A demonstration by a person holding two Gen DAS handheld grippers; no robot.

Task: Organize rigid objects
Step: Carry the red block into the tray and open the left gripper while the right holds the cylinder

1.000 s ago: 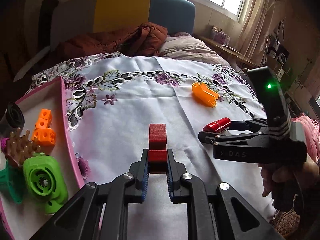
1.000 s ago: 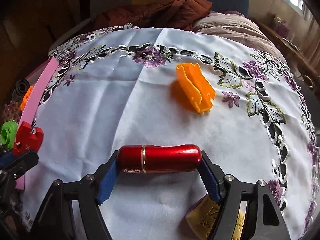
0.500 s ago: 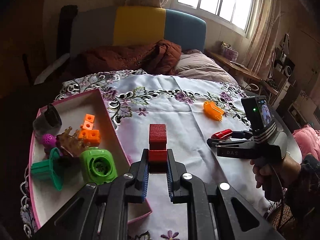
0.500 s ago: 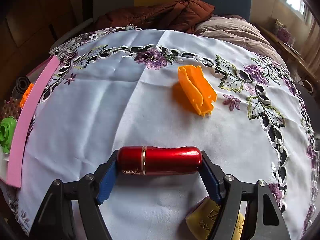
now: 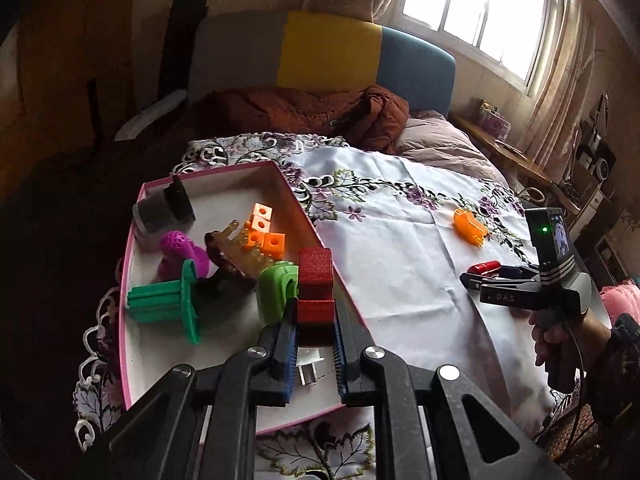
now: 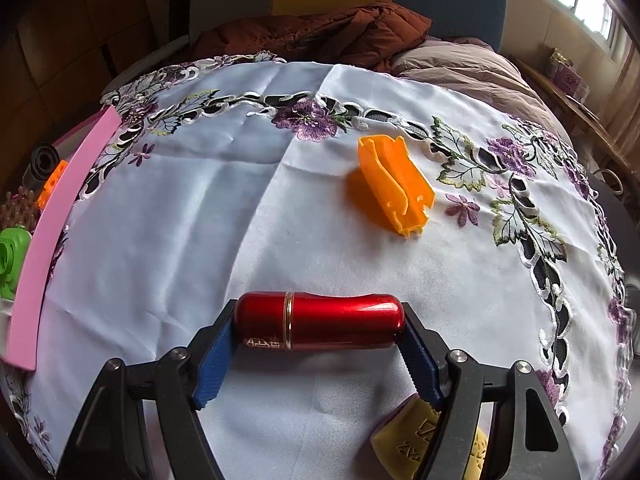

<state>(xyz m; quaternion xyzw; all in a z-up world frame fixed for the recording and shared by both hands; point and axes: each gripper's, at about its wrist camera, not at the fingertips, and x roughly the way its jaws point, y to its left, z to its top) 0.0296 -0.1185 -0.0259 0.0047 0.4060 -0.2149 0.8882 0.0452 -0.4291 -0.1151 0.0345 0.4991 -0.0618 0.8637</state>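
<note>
My left gripper (image 5: 316, 312) is shut on a red stepped block (image 5: 315, 276) and holds it above the near right part of the pink-rimmed tray (image 5: 228, 196). In the right wrist view my right gripper (image 6: 318, 322) is shut on a glossy red tube (image 6: 320, 326), gripped end to end just above the white cloth. The left wrist view shows that right gripper (image 5: 480, 276) and the red tube (image 5: 485, 267) at the right, in a person's hand. An orange plastic piece (image 6: 394, 184) lies loose on the cloth beyond the tube.
The tray holds a lime green part (image 5: 276, 292), a green spool (image 5: 168, 300), a purple ball (image 5: 180, 248), orange cubes (image 5: 264, 232), a brown spiky piece and a dark roll (image 5: 164, 208). A yellow object (image 6: 416, 440) lies under my right fingers. A bed with a brown jacket is behind.
My left gripper has carried the red block leftward and a little up, from over the bare cloth to over the tray. The right gripper and its tube have stayed in place.
</note>
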